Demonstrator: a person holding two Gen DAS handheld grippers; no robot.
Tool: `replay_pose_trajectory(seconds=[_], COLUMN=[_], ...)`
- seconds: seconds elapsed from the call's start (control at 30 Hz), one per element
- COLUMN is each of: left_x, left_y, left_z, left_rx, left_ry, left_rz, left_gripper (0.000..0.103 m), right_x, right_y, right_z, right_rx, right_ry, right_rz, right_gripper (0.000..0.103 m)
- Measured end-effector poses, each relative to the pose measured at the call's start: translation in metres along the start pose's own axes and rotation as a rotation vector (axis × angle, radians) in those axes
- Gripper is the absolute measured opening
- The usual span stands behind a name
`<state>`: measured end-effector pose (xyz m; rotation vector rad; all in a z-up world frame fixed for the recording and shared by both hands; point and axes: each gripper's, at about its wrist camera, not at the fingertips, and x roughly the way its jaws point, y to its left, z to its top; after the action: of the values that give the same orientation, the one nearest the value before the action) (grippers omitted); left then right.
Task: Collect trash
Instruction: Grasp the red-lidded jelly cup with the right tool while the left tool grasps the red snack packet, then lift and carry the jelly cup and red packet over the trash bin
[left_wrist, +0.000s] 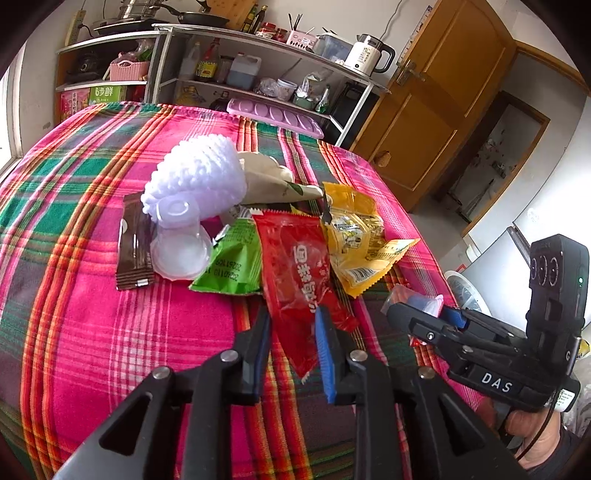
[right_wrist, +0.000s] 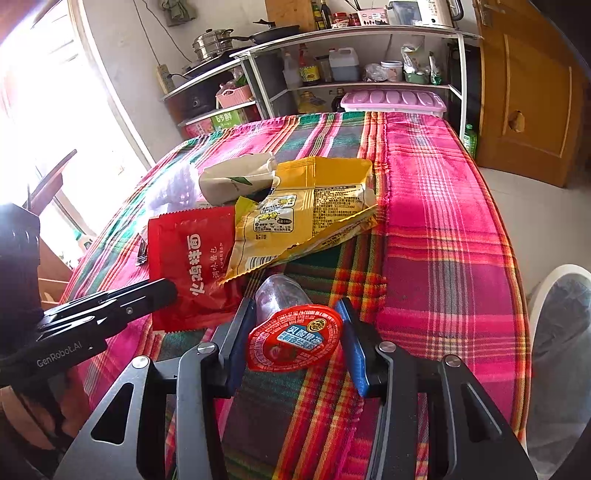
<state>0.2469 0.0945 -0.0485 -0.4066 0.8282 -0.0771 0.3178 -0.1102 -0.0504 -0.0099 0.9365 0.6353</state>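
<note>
On the plaid cloth (right_wrist: 443, 221), only the right view shows the right gripper (right_wrist: 295, 332) jaws pinching a jelly cup (right_wrist: 291, 332).

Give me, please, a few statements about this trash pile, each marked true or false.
1. The small clear plastic cup with the red foil lid sits between the right tongs. True.
2. The white foam fruit net lies on the floor. False: it rests on the pink plaid tablecloth.
3. The green plastic wrapper lies beside the red sauce sachet. True.
4. The left tongs grip the brown foil wrapper. False: they are at the red sauce sachet; the brown foil wrapper lies apart, untouched.
</note>
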Motion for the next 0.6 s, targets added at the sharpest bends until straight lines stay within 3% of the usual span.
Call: replay_pose_trajectory(seconds=[0.17, 0.37, 0.6], left_x=[0.007, -0.004, -0.038], left_y=[-0.006, -0.017, -0.030], left_z=[0.001, -0.001, -0.008], left_rx=[-0.007, 0.032, 0.089], left_ry=[0.003, -0.030, -0.077], left_rz=[0.004, 0.028, 0.044], left_gripper=[0.025, 0.006, 0.002], right_x=[-0.017, -0.039, -0.069], right_y=[-0.010, -0.020, -0.017], right_z=[-0.010, -0.019, -0.031], right_rx=[0.036, 0.081, 0.115], right_ry=[-0.015, -0.042, -0.087], right_rz=[-0.006, -0.019, -0.036], right_gripper=[0.045, 0.045, 0.045])
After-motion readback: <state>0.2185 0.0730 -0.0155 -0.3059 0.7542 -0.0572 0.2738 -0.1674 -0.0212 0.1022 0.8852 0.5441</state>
